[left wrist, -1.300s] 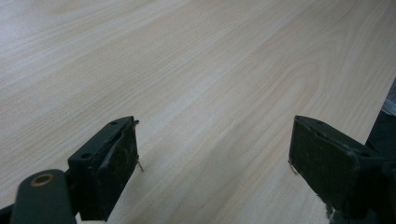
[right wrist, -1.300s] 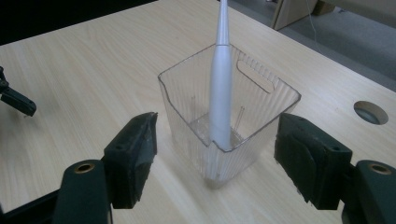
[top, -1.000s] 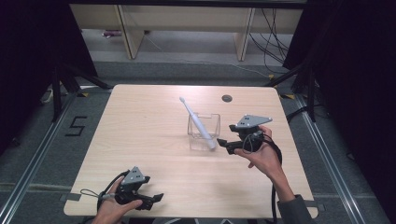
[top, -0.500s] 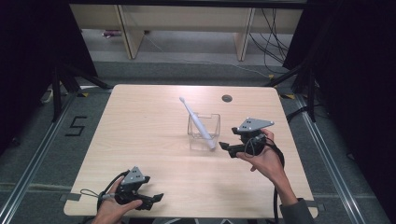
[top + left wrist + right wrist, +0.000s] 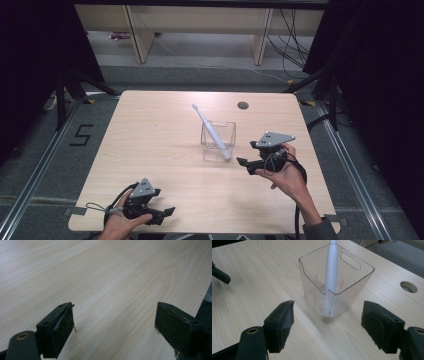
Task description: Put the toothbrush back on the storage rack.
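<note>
Pale wood worktop (image 5: pixel 160 150), bare apart from one clear ribbed plastic bin (image 5: pixel 218 136) standing upright near the middle. Inside the bin, a white electric toothbrush (image 5: pixel 212 131), leaning: handle end down in the near corner, propped in a notch of the rim (image 5: pixel 329 291), brush head up and out past the far left edge. Placement judged as done, the toothbrush resting on the bin alone.

Right hand-held gripper (image 5: pixel 248 165) just beside the bin on its right, pointing at it, jaws wide apart and just been opening, nothing between them; bin and toothbrush handle (image 5: pixel 331 267) straight ahead beyond the tips. Read as a release with the retreat under way.

Left hand-held gripper (image 5: pixel 167 214) low at the near left edge of the worktop, well apart from the bin, jaws apart over bare wood (image 5: pixel 115 290), holding nothing.

Left to do, by judgement: little, perhaps drawing the right hand back clear of the bin without knocking the leaning handle.
</note>
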